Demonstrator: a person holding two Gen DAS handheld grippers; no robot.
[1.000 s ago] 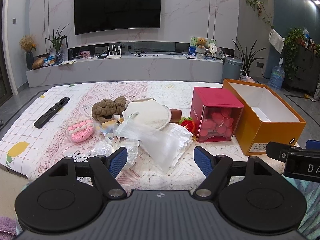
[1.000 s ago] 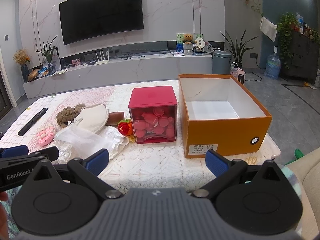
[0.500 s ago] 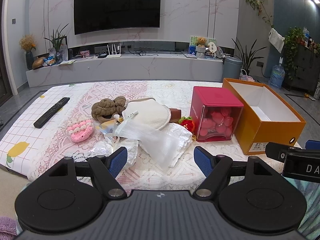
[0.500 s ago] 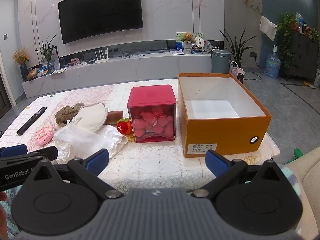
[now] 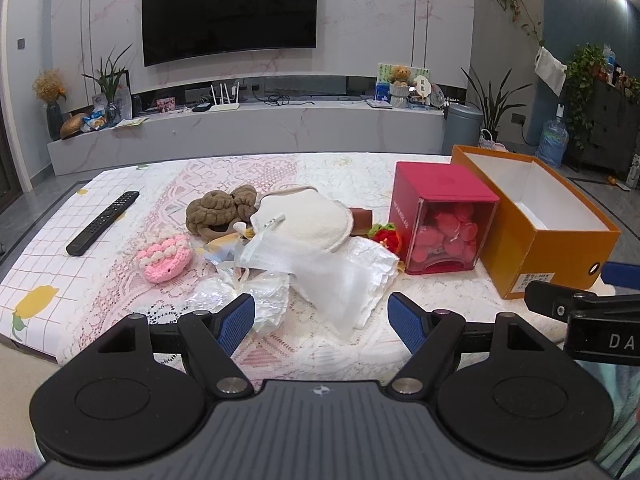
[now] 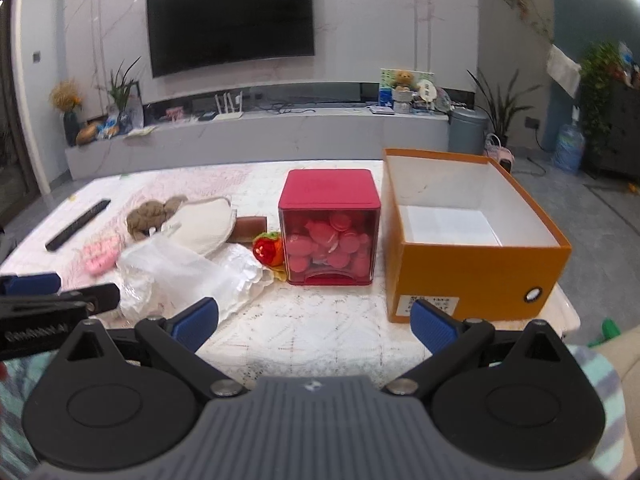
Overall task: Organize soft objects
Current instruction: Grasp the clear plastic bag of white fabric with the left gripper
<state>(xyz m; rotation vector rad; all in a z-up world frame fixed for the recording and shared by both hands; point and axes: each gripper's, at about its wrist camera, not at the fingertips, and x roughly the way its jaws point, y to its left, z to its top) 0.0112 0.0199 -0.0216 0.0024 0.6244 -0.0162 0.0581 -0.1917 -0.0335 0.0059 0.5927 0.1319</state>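
Both tools, left tool [image 5: 320,318] and right tool [image 6: 314,322], are wide open, holding nothing. Soft things [image 5: 316,258] sit mid-frame on the desk [image 5: 320,344]. Nothing looks packed yet; next, grab one for the empty orange box [image 6: 472,258] at right.

I see my left tool [image 5: 320,318] low centre of frame, fingers spread wide, holding nothing. My right tool [image 6: 314,322] likewise, spread, empty.

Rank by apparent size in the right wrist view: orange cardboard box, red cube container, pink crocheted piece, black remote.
1. orange cardboard box
2. red cube container
3. pink crocheted piece and black remote look alike, blurred.
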